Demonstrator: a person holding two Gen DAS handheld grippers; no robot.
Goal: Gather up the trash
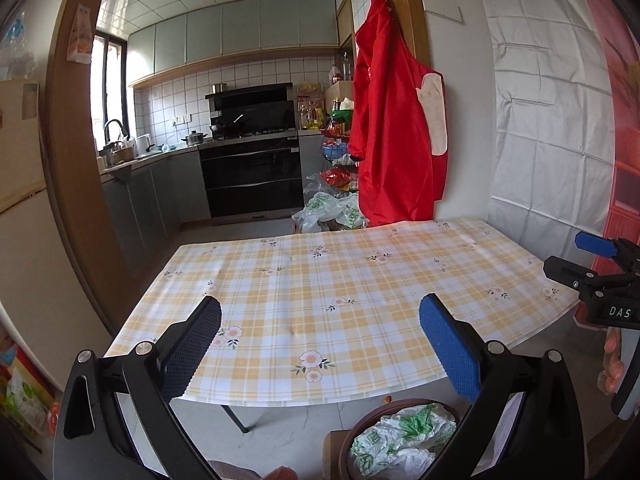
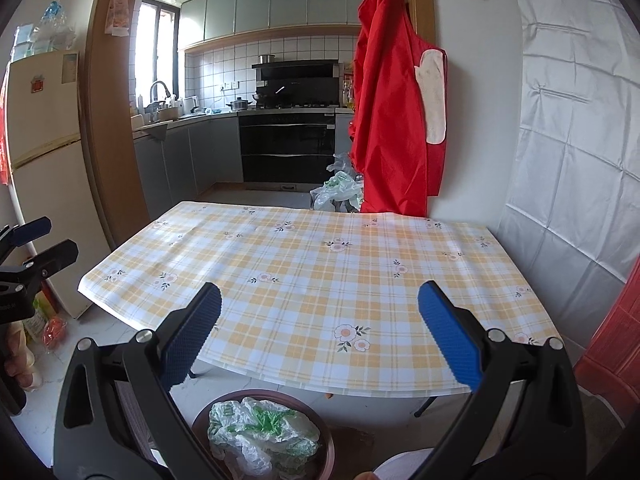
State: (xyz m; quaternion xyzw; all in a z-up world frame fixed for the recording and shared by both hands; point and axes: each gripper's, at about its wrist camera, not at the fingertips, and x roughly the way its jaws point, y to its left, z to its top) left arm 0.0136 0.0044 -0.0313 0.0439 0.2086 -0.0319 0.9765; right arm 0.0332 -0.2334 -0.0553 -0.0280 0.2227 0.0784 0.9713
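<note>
Both grippers hang above the near edge of a table (image 1: 304, 280) covered with a yellow-and-white plaid cloth printed with small flowers. The left gripper (image 1: 320, 344) has its 2 blue-padded fingers spread wide with nothing between them, and the right gripper (image 2: 320, 332) is spread just as wide and equally empty. Below the table's near edge, on the floor, stands a round brown trash bin (image 2: 328, 440) with a crumpled white-and-green plastic bag (image 2: 260, 436) lying inside it; in the left wrist view the same bin sits low beside the right-hand finger. Beyond the far edge of the table, more white-and-green plastic bags (image 1: 332, 212) lie heaped on the kitchen floor, just beside a red apron (image 1: 396, 120) that hangs from the door frame. A black oven (image 2: 286, 148) stands behind them.
</note>
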